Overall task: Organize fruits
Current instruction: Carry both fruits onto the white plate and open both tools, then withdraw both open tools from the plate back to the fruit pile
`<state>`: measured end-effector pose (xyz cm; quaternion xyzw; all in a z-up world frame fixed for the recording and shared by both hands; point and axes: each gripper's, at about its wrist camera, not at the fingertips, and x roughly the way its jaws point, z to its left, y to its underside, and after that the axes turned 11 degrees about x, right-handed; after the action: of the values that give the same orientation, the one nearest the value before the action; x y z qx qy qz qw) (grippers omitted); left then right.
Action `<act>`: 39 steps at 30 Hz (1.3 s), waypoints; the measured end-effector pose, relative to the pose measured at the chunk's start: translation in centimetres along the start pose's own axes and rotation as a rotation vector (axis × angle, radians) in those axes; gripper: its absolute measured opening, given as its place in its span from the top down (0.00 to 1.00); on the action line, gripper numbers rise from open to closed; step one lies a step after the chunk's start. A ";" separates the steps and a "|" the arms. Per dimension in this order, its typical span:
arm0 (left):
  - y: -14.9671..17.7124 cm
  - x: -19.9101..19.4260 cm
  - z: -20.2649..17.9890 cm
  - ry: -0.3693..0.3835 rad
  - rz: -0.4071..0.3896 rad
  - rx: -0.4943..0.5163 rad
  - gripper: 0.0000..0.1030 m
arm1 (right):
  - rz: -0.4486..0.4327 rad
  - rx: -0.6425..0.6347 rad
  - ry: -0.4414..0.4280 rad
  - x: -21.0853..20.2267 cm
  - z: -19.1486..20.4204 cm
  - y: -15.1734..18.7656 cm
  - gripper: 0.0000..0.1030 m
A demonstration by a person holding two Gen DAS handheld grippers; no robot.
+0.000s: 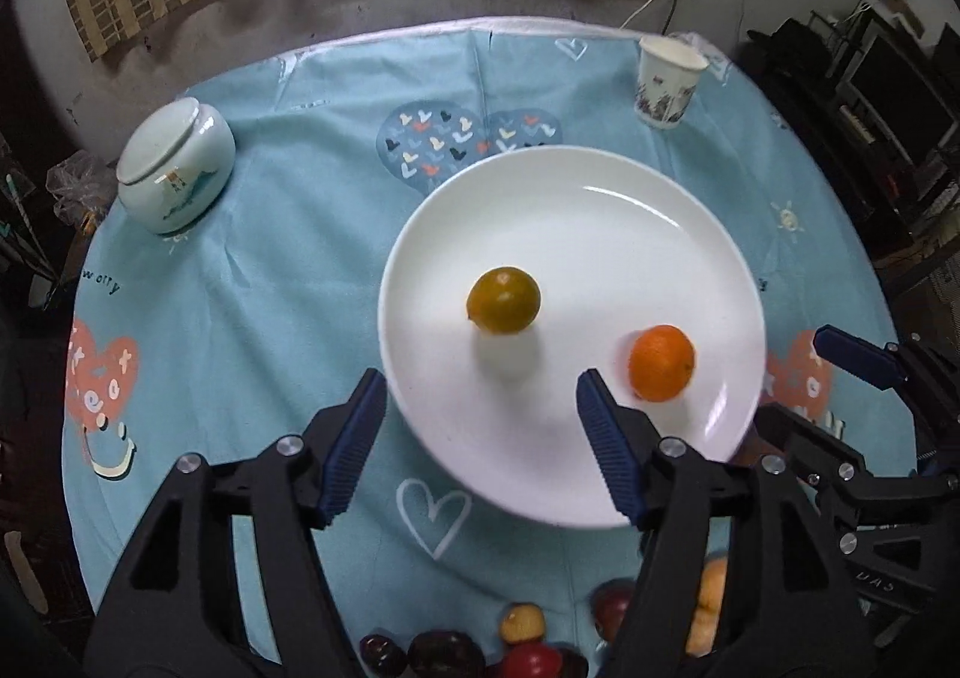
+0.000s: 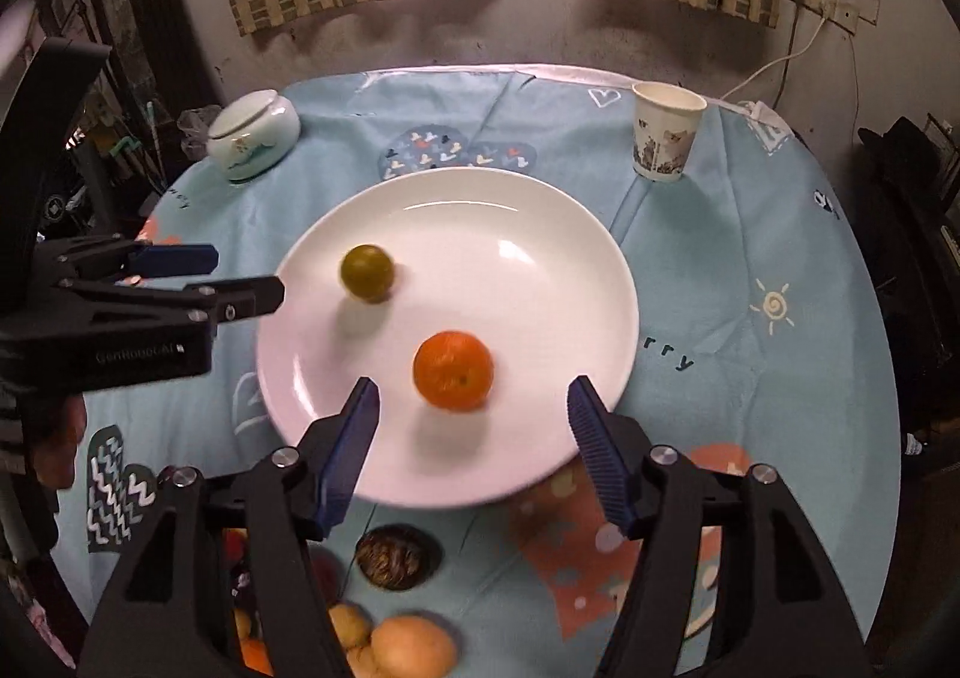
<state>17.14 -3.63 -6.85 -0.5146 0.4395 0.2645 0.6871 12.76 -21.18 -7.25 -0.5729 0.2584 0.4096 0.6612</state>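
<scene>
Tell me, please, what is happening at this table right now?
A person holds a gripper in each hand over a white plate, sorting fruit. A green citrus and an orange already sit on the plate. Both the left gripper and the right gripper are open and empty. More fruit waits on the near tablecloth. A lidded jar and a paper cup stand farther back.

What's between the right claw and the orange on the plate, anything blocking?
Nothing visible. The right claw is open and empty, and the orange lies on the white plate just ahead of it. The greenish fruit sits farther back, off that line.
</scene>
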 end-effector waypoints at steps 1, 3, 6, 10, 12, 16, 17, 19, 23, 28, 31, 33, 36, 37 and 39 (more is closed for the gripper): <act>0.8 -1.4 0.2 -0.003 -0.024 0.010 0.30 | -0.006 -0.001 -0.026 -1.5 0.3 1.2 0.36; 3.5 -4.4 0.6 0.002 -0.069 0.022 0.26 | -0.008 -0.005 -0.062 -3.6 0.9 3.8 0.36; 8.0 -6.8 1.5 0.009 -0.085 0.016 0.26 | -0.010 -0.015 -0.085 -5.8 1.9 8.6 0.36; 14.6 -8.0 3.0 0.025 -0.051 -0.045 0.26 | 0.027 -0.005 -0.095 -6.7 3.0 15.1 0.36; 17.4 -8.3 3.0 0.040 -0.043 -0.060 0.26 | 0.050 -0.008 -0.086 -6.5 3.5 17.2 0.36; 21.9 -8.5 2.4 0.066 -0.018 -0.051 0.26 | 0.087 0.035 -0.079 -5.9 3.7 19.7 0.36; 22.6 -8.4 2.1 0.070 -0.008 -0.041 0.26 | 0.093 0.039 -0.079 -5.8 3.8 20.1 0.36; 23.8 -7.9 1.3 0.087 0.017 -0.017 0.26 | 0.099 0.039 -0.081 -5.8 4.1 20.7 0.36; 25.0 -6.7 -0.4 0.106 0.039 0.035 0.26 | 0.116 0.040 -0.066 -5.3 4.6 21.2 0.36; 25.2 -4.9 -1.9 0.127 0.065 0.070 0.26 | 0.128 0.046 -0.064 -5.2 4.6 21.7 0.36; 25.0 -3.9 -2.3 0.129 0.080 0.077 0.27 | 0.133 0.053 -0.058 -5.1 4.3 21.8 0.36; 24.9 -3.3 -2.5 0.121 0.090 0.084 0.27 | 0.140 0.062 -0.057 -5.0 4.1 21.7 0.36; 24.7 -2.7 -2.7 0.114 0.099 0.096 0.28 | 0.149 0.068 -0.055 -4.8 4.0 21.8 0.36; 24.6 -2.4 -2.8 0.117 0.106 0.099 0.28 | 0.152 0.071 -0.056 -4.7 3.9 21.8 0.36; 24.6 -1.9 -2.7 0.109 0.123 0.100 0.45 | 0.155 0.074 -0.056 -4.5 3.9 21.8 0.36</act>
<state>-4.72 2.12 -17.09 -0.4652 0.5198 0.2555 0.6695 -8.40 -18.29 -14.66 -0.5148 0.2984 0.4657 0.6550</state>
